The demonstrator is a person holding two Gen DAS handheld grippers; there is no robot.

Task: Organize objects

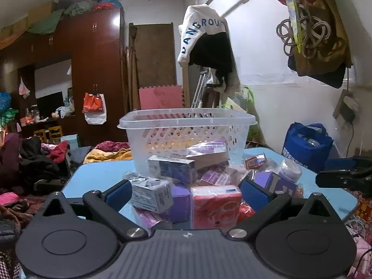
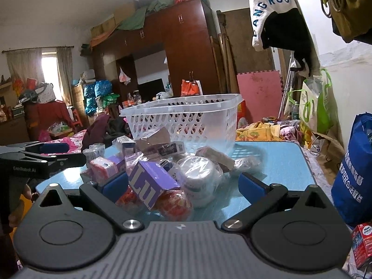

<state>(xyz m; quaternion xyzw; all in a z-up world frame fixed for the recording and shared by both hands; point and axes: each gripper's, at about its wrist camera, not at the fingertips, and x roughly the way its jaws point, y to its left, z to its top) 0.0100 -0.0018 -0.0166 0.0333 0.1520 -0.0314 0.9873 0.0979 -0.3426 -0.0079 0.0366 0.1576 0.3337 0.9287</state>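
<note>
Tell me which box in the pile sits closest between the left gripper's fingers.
The red-pink box, standing at the front of the pile between the open left gripper. The purple box beside it and grey-white box sit further left.

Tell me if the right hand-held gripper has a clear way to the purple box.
Probably yes: the right hand-held gripper is open, and the purple box lies on top of the pile between its fingers with nothing covering it.

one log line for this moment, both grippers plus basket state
left gripper: open, empty | right gripper: open, empty | basket: upright on blue table, contents unclear | boxes piled in front
</note>
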